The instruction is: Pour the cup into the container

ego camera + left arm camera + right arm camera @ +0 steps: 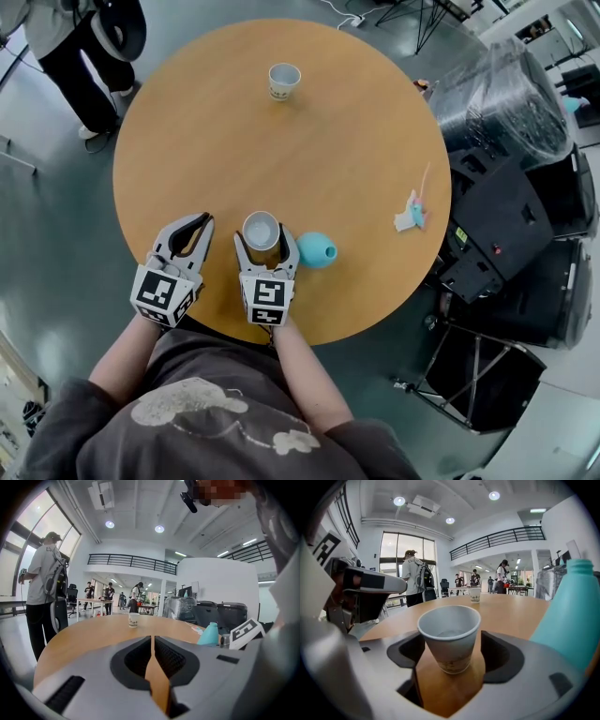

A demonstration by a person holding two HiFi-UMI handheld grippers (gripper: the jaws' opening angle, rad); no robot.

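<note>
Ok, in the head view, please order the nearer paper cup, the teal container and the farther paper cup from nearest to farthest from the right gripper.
1. nearer paper cup: between the open jaws of the right gripper.
2. teal container: just beside the gripper, on its right.
3. farther paper cup: across the table, near its far edge.
</note>
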